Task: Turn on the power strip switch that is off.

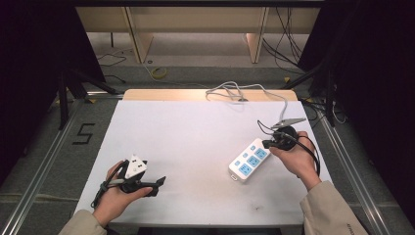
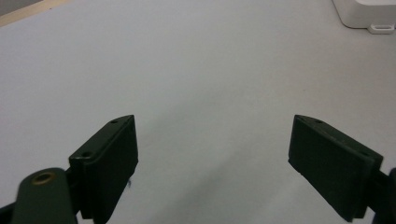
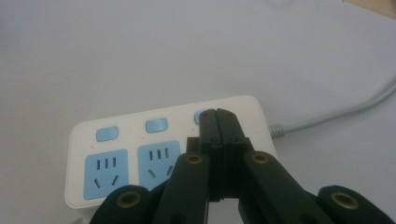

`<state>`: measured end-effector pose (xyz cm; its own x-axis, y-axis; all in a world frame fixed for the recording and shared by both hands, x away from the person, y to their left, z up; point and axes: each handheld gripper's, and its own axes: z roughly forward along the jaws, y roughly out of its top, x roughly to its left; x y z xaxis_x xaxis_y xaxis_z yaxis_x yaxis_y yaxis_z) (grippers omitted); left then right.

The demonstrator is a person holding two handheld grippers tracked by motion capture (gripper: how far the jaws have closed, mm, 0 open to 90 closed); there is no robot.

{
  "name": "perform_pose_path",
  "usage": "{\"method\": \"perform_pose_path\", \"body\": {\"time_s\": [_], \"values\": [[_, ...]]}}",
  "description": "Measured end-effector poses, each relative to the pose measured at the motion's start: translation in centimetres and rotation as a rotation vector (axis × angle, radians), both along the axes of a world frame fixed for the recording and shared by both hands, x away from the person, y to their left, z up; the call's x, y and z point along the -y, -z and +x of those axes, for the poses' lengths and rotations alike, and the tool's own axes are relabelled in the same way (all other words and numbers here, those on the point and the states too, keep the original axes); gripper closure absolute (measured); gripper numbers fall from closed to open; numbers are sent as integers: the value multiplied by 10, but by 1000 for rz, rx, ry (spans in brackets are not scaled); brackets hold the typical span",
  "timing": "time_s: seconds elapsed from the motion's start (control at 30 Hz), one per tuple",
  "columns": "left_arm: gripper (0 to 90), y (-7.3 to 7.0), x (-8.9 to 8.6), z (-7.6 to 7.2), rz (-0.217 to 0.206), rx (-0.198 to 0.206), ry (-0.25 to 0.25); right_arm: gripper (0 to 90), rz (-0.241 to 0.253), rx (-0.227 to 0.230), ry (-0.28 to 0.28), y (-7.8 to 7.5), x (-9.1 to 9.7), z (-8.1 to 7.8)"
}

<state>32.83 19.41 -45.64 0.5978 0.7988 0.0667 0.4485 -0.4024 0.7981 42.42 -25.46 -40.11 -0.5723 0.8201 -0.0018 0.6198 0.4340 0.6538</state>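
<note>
At right, our closed right gripper (image 3: 218,116) tips sit over the power strip's (image 1: 248,160) third switch (image 3: 200,116). Our left gripper (image 2: 212,149) gapes empty. We judge a skewed push could slide the strip.

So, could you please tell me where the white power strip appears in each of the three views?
High view: the power strip lies right of centre on the white table, just left of the right gripper.
Left gripper view: one white corner at the top right edge.
Right gripper view: lower centre, partly behind the shut jaws.
Shared landmark: the white table.
</note>
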Motion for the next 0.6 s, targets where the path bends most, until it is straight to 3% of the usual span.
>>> {"method": "perform_pose_path", "body": {"time_s": [0.6], "values": [[154,0,0,0,1,0,1,900,-5,-10,1,1,-2,6]]}}
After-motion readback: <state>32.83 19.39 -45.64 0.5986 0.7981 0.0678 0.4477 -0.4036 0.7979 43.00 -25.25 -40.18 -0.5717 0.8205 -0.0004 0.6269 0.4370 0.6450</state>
